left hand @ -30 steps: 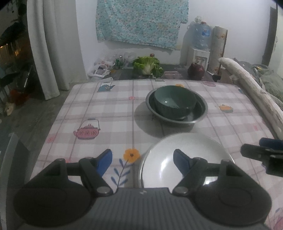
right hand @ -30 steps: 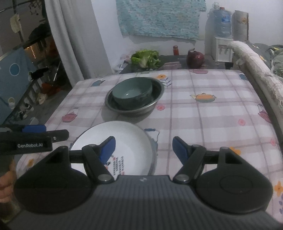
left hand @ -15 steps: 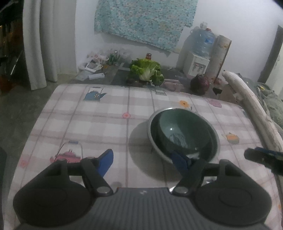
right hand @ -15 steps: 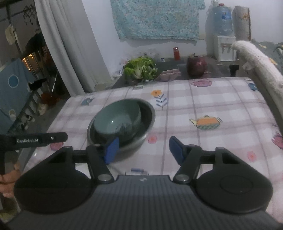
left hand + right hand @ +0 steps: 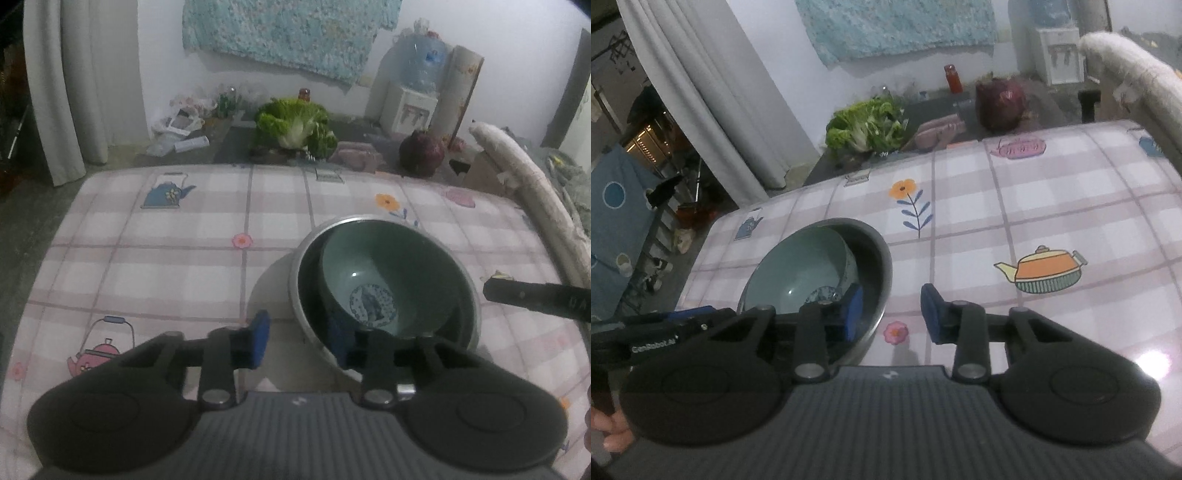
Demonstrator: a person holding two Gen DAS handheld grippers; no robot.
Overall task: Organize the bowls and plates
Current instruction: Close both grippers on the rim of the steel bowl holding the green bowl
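A green ceramic bowl (image 5: pixel 388 277) (image 5: pixel 798 273) sits inside a wider metal bowl (image 5: pixel 297 273) (image 5: pixel 884 258) on the checked tablecloth. My left gripper (image 5: pixel 300 341) straddles the metal bowl's near-left rim, with one blue pad inside and one outside. Its jaws are closing, with a gap still on each side of the rim. My right gripper (image 5: pixel 892 315) straddles the near-right rim the same way, closing too, and its pads are clear of the metal. A finger of the right gripper (image 5: pixel 532 297) shows at the left wrist view's right edge.
The tablecloth (image 5: pixel 166 258) runs far to the left and back. Beyond the table's far edge lie a green cabbage (image 5: pixel 295 122), a red cabbage (image 5: pixel 421 151) and a water dispenser (image 5: pixel 410 107). A padded white rail (image 5: pixel 532 199) borders the right side. A hand (image 5: pixel 613 432) shows at lower left.
Both grippers moved forward from above a white plate to the metal bowl's near rim. The plate dropped out of view. Both pairs of jaws narrowed around the rim.
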